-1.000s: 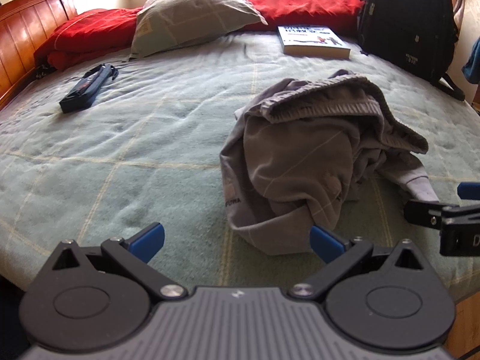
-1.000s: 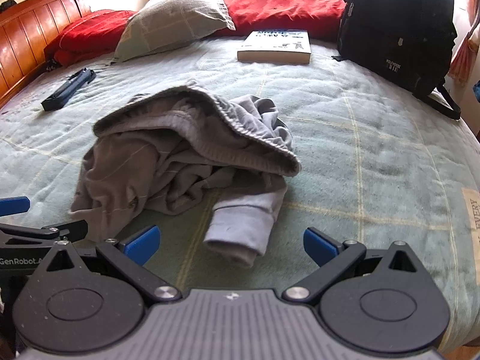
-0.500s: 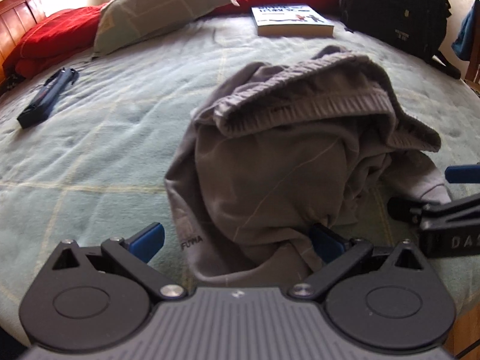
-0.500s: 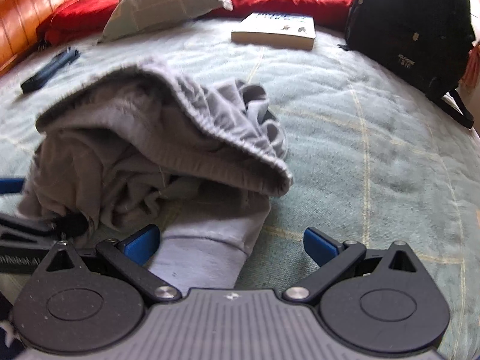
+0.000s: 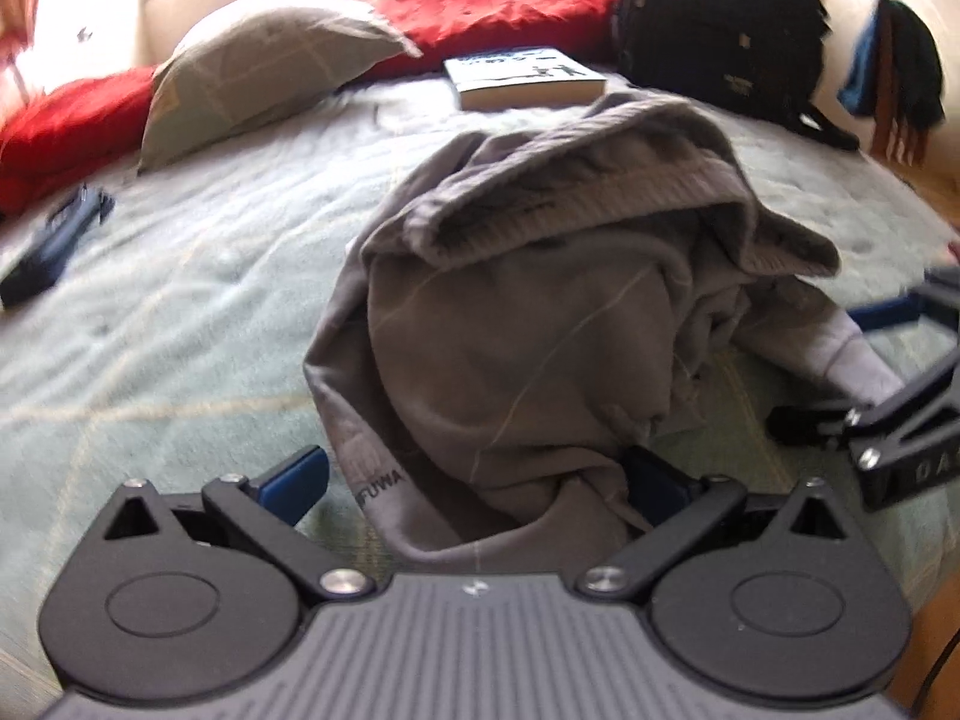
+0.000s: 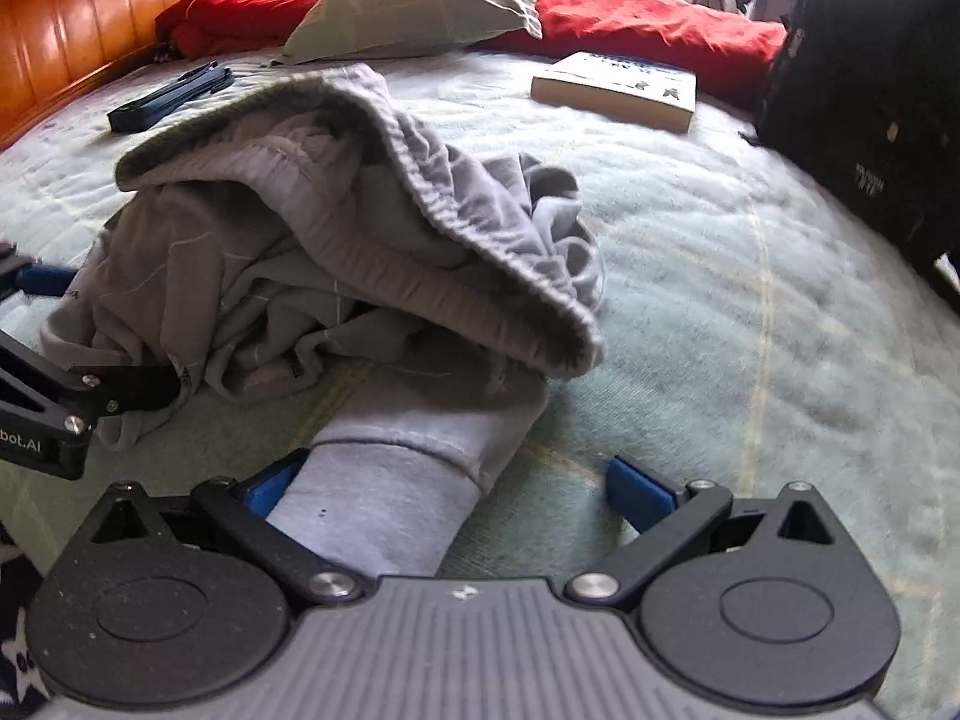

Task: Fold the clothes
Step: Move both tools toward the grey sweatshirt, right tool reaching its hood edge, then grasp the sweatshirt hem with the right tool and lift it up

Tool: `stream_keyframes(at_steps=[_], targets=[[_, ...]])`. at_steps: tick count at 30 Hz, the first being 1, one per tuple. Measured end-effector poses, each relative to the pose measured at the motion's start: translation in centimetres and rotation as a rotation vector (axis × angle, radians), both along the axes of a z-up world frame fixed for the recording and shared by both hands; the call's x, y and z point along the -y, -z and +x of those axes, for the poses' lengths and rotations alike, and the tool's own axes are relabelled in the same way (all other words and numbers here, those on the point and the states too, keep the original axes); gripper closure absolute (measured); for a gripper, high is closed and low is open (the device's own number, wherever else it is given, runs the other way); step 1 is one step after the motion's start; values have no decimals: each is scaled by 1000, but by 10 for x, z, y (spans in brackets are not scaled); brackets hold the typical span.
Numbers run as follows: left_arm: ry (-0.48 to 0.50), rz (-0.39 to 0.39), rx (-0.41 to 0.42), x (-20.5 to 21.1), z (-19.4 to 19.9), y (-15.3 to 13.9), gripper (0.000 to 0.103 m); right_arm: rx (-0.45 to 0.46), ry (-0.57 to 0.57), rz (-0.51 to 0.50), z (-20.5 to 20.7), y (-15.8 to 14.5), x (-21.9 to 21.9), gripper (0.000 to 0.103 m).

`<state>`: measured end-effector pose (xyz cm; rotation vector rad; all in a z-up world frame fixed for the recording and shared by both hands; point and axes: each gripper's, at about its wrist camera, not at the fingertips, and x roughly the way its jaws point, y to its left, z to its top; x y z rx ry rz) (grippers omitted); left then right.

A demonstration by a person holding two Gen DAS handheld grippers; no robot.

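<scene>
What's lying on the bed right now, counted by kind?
Grey garment, crumpled: 1
Pillows, grey-green: 1
Red cushions or bolsters: 2
Books: 1
Black backpacks: 1
Dark folded tool near the headboard: 1
Total: 7

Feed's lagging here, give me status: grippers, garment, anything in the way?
Left gripper open, straddling grey sweatpants hem. Right gripper open around pale cuff. Garment crumpled, unfolded. Book, backpack farther up the bed.
</scene>
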<state>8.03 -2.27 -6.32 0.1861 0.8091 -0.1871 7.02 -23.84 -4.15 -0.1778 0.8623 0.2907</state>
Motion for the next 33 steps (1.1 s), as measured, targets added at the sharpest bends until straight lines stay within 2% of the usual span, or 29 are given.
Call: stream_keyframes(at_steps=[2,7,12,15,22,28,30,33], targets=[[23,28,12,2,-1,-7,0,27,-2,1,1,-11,1,0],[39,33,49,0,4,-25,0,70,-32,63,14,-35,-6,0],[36,15,73,-2,11,-35,0,89,-61,55,33,-40,-22,0],[25,21,83,-3,13,-36,0,94,-29,52,45,-42,-19,0],[2,16,107,-11,20,-39,0,156,65,64,62,-60,22,0],[20,5,120,-8,23,-41,0,167,-60,7,53,-52,0,1],[26,8,121,-7,23,-41,1,181,-111,-13,50,-51,-14,6],[36,9,122,-6,20,-41,1,198,-188,-36,51,-53,-36,18]])
